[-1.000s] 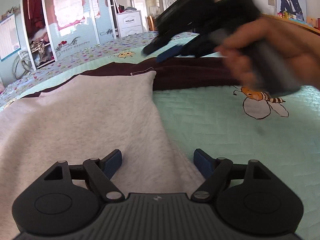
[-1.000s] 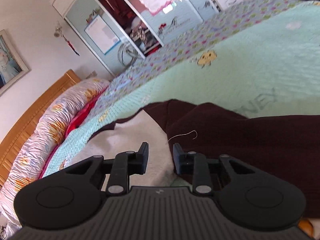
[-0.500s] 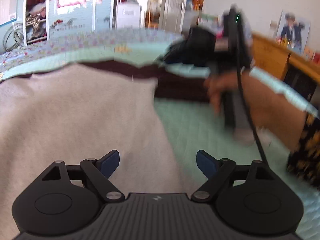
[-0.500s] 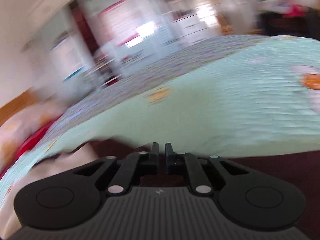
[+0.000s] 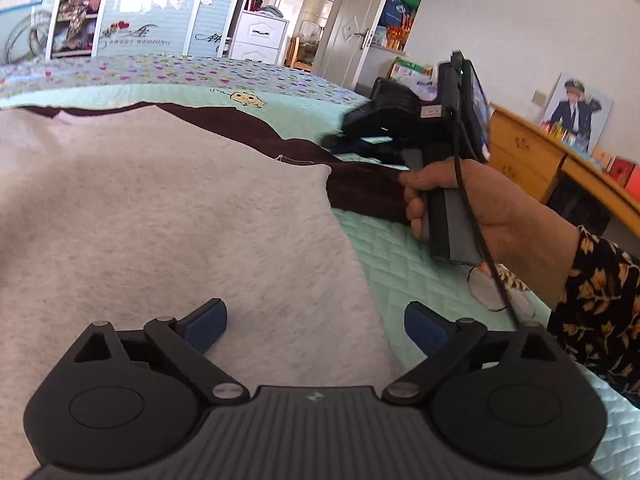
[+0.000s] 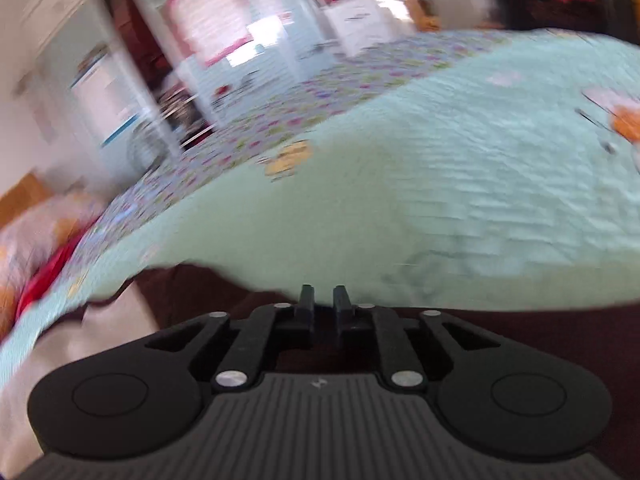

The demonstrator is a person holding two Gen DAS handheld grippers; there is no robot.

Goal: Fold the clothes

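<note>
Garment to fold: dark maroon knit garment [image 5: 360, 188], turned so its pale grey fleecy lining [image 5: 160, 216] faces up, spread flat on the mint-green quilted bedspread [image 5: 400, 256] on the bed. Grey panel covers most of the left wrist view; the maroon shows as a band along its far edge and as a sleeve-like strip running right.

Left tool [image 5: 316, 322]: jaws opening, spread wide, blue fingertips [image 5: 206, 324] low over the grey lining's right edge. Left pad is over the fabric, right pad over the bare bedspread. Nothing pinched; contact with the cloth can't be confirmed.

Right tool [image 6: 323, 298]: held in the person's right hand [image 5: 480, 208], floral black-and-yellow sleeve [image 5: 600, 312] behind it. Sits at the far edge of the maroon strip. Jaws nearly pressed together, only a narrow gap left. Right wrist view is motion-blurred; the fingertips sit right at the maroon hem, but whether fabric is between them I can't tell.

Background: wooden desk [image 5: 532, 152] at right, white wardrobe with sliding doors [image 5: 140, 20] at the back.
</note>
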